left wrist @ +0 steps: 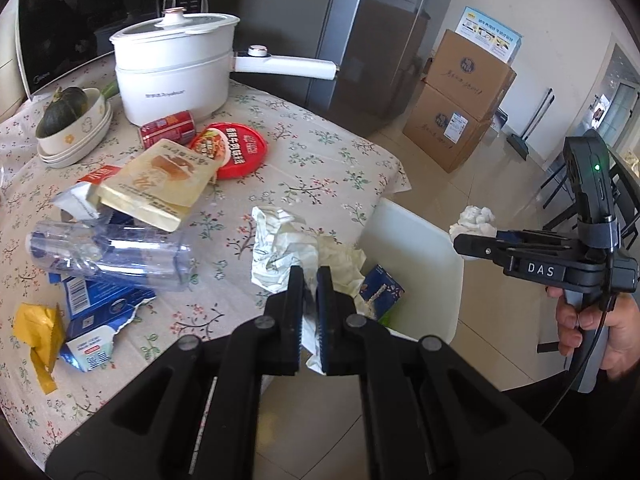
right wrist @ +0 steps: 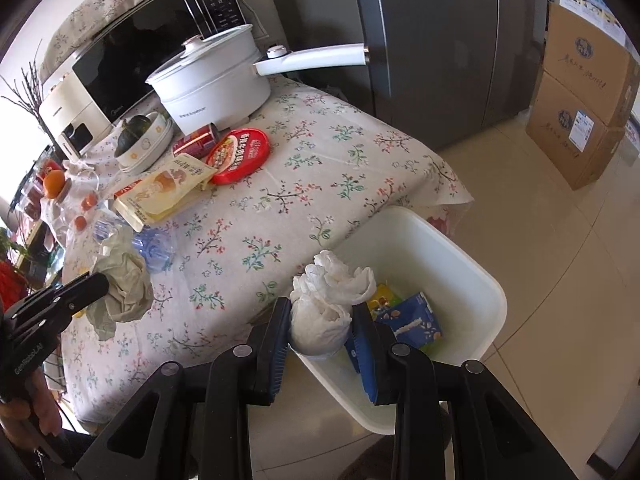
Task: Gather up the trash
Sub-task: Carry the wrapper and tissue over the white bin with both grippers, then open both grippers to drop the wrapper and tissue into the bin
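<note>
My left gripper (left wrist: 310, 280) is shut on a crumpled cream paper wrapper (left wrist: 280, 244), held at the table's edge; it also shows in the right wrist view (right wrist: 124, 284). My right gripper (right wrist: 320, 312) is shut on a white tissue wad (right wrist: 328, 300) and holds it above the white bin (right wrist: 460, 252), which stands on the floor beside the table. In the left wrist view the right gripper (left wrist: 464, 242) holds the tissue (left wrist: 474, 218) over the bin (left wrist: 420, 240). A blue carton (right wrist: 414, 324) lies in the bin. On the table lie a clear plastic bottle (left wrist: 108, 256), a yellow pouch (left wrist: 160, 184), a red lid (left wrist: 234, 150) and a red can (left wrist: 168, 128).
A white electric pot (left wrist: 176, 68), stacked bowls with a squash (left wrist: 74, 120) and a microwave (left wrist: 80, 32) stand at the back of the floral table (left wrist: 320, 160). Torn blue cartons (left wrist: 96, 312) and a yellow wrapper (left wrist: 38, 336) lie at the left. Cardboard boxes (left wrist: 460, 112) stand by the fridge.
</note>
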